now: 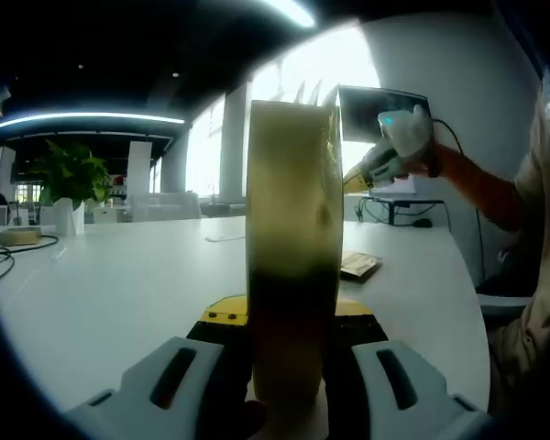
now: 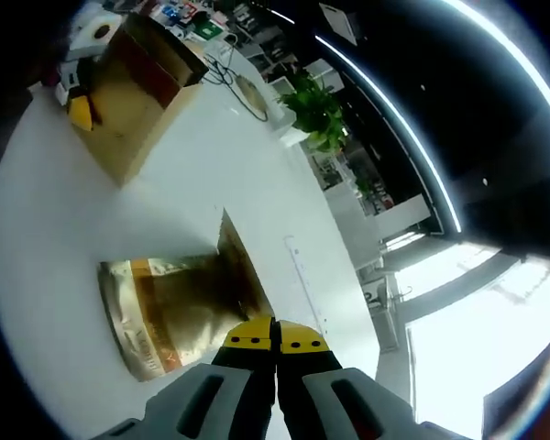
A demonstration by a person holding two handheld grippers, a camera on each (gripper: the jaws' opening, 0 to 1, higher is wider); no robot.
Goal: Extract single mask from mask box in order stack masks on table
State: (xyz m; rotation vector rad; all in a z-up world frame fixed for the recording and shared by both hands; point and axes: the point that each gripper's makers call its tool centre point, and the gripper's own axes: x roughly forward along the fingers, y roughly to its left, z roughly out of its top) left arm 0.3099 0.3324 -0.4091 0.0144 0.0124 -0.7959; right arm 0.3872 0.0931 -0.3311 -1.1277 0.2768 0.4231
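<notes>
**Left tongs clamped on the box, right tongs pressed together over the masks**

The left tongs (image 1: 289, 353) are seen pinching the mask box (image 1: 293, 247), which is held upright on its narrow edge above the white table (image 1: 119, 293). In the left gripper view, the right tongs (image 1: 350, 179) are seen raised beyond the box, gripped by a hand (image 1: 405, 137); whether anything is held there cannot be told. A flat packet (image 1: 359, 266) lies on the table behind the box, and a potted plant (image 1: 69, 179) stands far off.

In the right gripper view, the right tongs (image 2: 275, 344) are pressed together, yellow tips meeting, with nothing visibly between them. Just beyond the tips a stack of wrapped masks (image 2: 179, 307) lies on the table (image 2: 64, 192). The box (image 2: 142, 87) is seen well apart, held by the left tongs.
</notes>
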